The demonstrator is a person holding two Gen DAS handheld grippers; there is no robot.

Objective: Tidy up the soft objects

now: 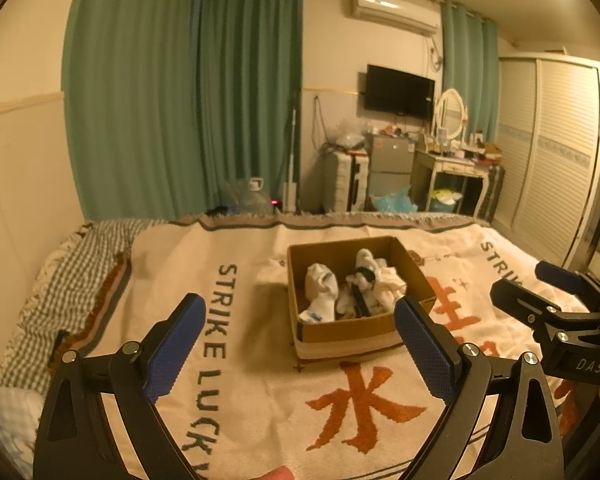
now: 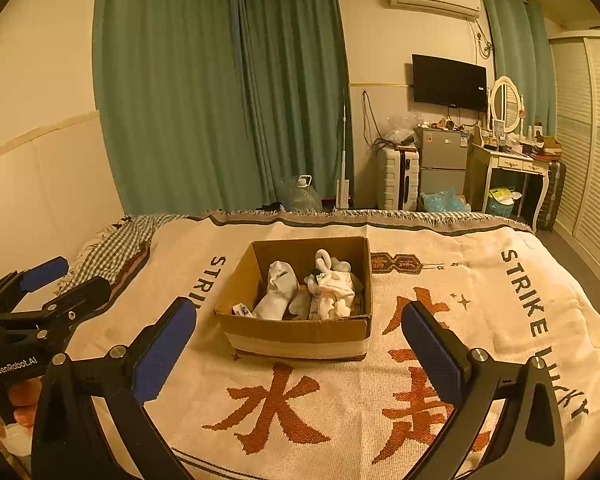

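On bed, mid-blanket point(image 2: 440, 264): cardboard box point(image 2: 296, 330) w/ white socks point(image 2: 278, 290) inside, all soft items apparently already in it; nothing loose seen on blanket around it.

Left claw point(image 1: 296, 340) spread wide, empty, hovering short of box's near wall. Right claw point(image 2: 300, 344) likewise wide, empty, aimed at box front. Each also visible at edge of the other's view, approx level, well apart from box.

Risks, as judgement:
- Box light, sits on soft bedding; a push on near wall likely to slide or tip it rather than let claw reach in.
- Socks tangled in right-hand heap point(image 2: 332, 290); a pinch there could drag out several at once, or snag the dark-banded piece point(image 1: 365, 273).
- Low warm light, white-on-white; hard to tell sock edges apart, so grip may land on thin fold & slip.

Look of socks: limp, crumpled. One rolled bundle at left point(image 1: 320, 290), fairly neat, label at its near end. Rest a loose pile at right, one loop sticking up. Count unclear.
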